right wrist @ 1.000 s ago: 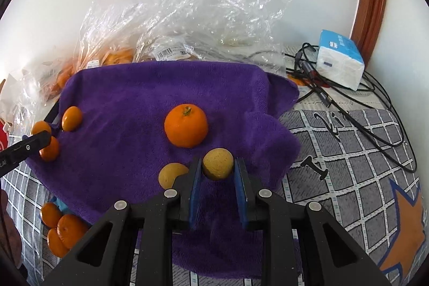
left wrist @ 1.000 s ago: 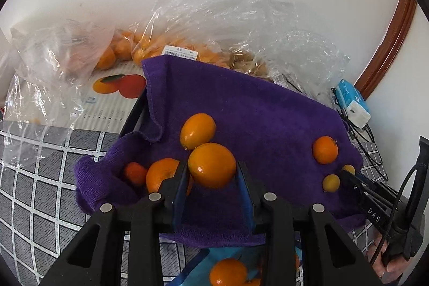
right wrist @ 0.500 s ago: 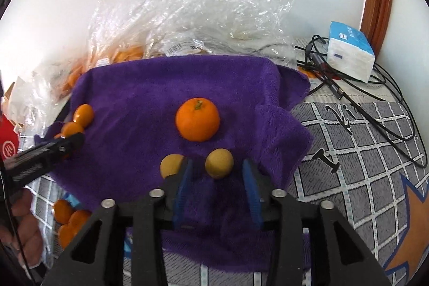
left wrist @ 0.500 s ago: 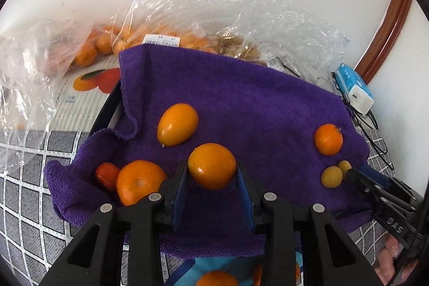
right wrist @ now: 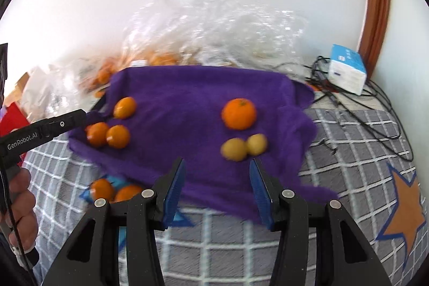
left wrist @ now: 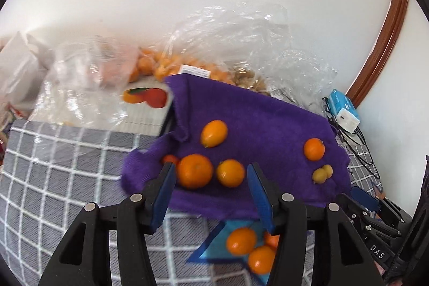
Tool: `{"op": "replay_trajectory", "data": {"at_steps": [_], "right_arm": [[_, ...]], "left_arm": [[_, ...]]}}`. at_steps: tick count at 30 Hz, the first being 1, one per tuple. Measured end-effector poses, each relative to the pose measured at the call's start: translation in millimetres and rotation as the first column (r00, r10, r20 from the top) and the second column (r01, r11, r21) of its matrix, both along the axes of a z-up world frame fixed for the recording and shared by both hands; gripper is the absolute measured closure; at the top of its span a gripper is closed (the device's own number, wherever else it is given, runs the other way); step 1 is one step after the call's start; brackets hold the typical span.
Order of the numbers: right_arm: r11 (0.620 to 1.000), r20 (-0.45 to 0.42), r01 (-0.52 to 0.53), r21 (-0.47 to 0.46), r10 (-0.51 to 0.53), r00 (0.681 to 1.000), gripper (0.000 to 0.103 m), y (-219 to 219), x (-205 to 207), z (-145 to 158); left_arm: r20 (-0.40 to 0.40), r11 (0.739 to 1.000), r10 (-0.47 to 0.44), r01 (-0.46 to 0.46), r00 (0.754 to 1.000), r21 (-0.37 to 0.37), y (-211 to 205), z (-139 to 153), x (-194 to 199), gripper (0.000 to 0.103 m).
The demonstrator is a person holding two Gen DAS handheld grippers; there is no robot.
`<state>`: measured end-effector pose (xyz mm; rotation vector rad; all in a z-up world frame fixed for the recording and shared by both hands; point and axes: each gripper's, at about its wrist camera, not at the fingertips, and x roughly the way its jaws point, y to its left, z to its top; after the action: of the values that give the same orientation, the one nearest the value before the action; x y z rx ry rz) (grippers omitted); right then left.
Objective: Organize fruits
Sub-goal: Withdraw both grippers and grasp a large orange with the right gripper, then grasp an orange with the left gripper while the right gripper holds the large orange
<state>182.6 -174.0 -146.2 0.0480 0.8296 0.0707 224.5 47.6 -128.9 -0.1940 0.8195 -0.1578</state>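
1. Both our grippers have let go since a second ago and drawn back from the purple towel [left wrist: 268, 119].
2. Our left gripper [left wrist: 211, 196] is opening, empty; its orange [left wrist: 230, 173] lies on the towel's left.
3. Our right gripper [right wrist: 217, 190] is opening, empty; its yellow fruit [right wrist: 256, 144] lies on the towel's right.

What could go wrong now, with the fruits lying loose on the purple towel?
The two yellow fruits lie near the purple towel edge that droops off its support; they may roll off. The left gripper, jaws opening, has an orange loose between its fingers; a careless move might knock it.
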Motion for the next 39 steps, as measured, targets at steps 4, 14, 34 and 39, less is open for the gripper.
{"op": "replay_trajectory", "data": {"at_steps": [4, 14, 34, 39], "right_arm": [[0.996, -0.016, -0.065, 0.069, 0.066, 0.998, 0.054, 25, -9, -7], [0.985, -0.099, -0.100, 0.141, 0.114, 0.989, 0.053, 64, -2, -49], [1.000, -0.083, -0.025, 0.017, 0.027, 0.996, 0.061, -3, -53, -55], [0.997, -0.059, -0.027, 0.068, 0.031, 0.998, 0.060, -13, -56, -59]], "left_arm": [[0.007, 0.999, 0.041, -0.041, 0.999, 0.026, 24, -7, -29, 0.050], [-0.051, 0.994, 0.099, -0.097, 0.994, 0.052, 70, -45, -91, 0.051], [-0.067, 0.987, 0.125, -0.117, 0.990, 0.114, 50, -69, -113, 0.050], [-0.057, 0.981, 0.137, -0.128, 0.989, 0.145, 44, -71, -120, 0.037]]}}
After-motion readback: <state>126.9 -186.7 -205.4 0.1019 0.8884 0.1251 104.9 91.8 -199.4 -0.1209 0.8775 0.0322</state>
